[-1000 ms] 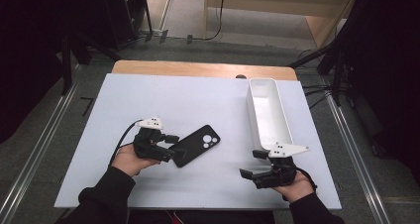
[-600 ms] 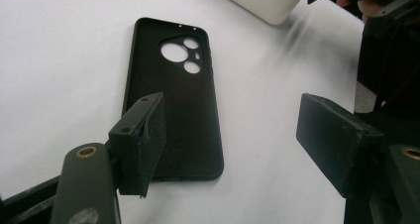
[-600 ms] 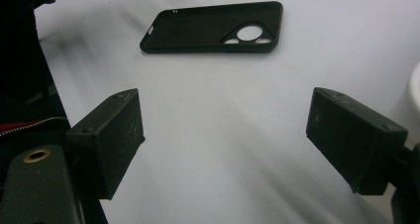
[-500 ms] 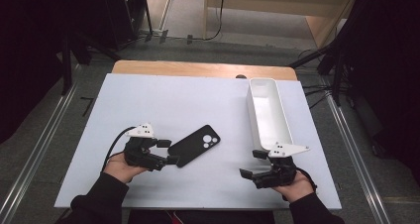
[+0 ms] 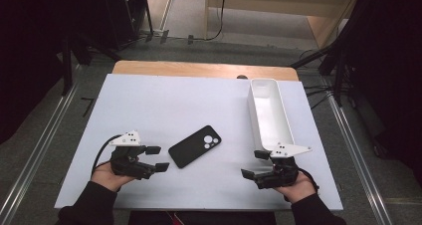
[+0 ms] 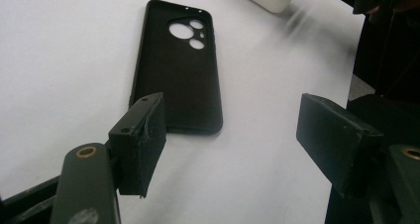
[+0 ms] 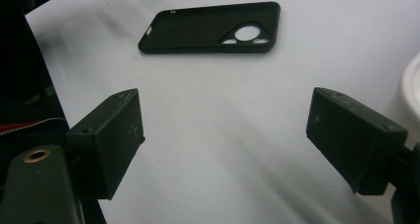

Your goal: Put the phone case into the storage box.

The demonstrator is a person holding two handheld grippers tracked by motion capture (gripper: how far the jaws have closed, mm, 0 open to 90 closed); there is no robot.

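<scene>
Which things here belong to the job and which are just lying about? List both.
In the job:
- black phone case
- left gripper, open, just short of the case
- right gripper, open

Lying about:
- long white tray
- white table

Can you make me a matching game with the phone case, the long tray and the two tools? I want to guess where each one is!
Things:
1. black phone case
2. white tray
3. left tool
4. right tool

Places:
A. just below the near end of the long white thing
B. flat in the middle of the table
C. along the right side of the table
D. open, just left of the case

Pairs: 1-B, 2-C, 3-D, 4-A
</scene>
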